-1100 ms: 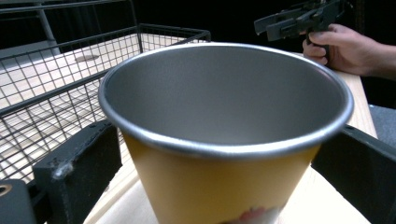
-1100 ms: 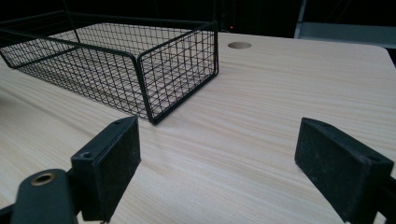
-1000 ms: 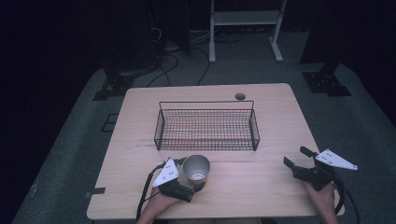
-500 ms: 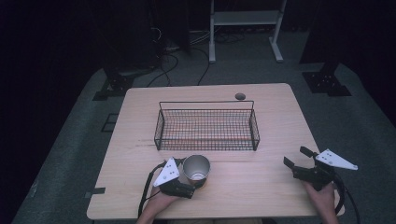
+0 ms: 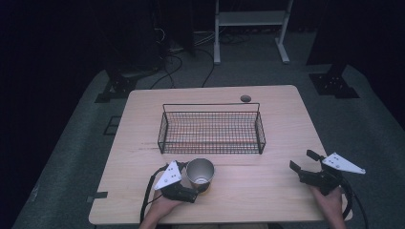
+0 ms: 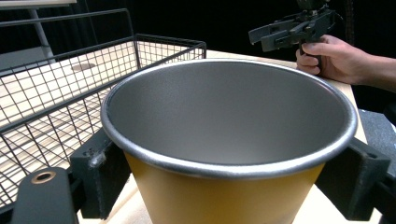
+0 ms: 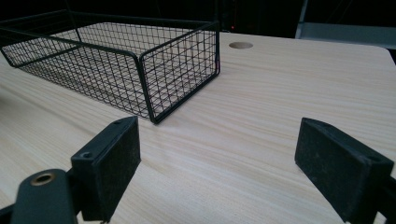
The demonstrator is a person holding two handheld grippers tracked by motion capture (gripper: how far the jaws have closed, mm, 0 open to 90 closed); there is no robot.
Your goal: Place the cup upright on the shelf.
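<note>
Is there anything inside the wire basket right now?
No, the wire basket holds nothing; bare wood shows through its mesh in the high view, and the metal cup stands outside it, between the left gripper's jaws.

My left gripper (image 5: 198, 183) sits at 6 o'clock, its jaws squeezed tight on the metal cup (image 5: 200, 171). My right gripper (image 5: 302, 166) waits at 4 o'clock, jaws wide apart, pointing toward 10 o'clock.

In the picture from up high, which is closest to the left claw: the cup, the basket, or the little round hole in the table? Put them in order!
1. Cup: gripped in the left claw, near the front edge.
2. Basket: just behind the cup, mid-table.
3. Hole: beyond the basket, by the far edge.
</note>
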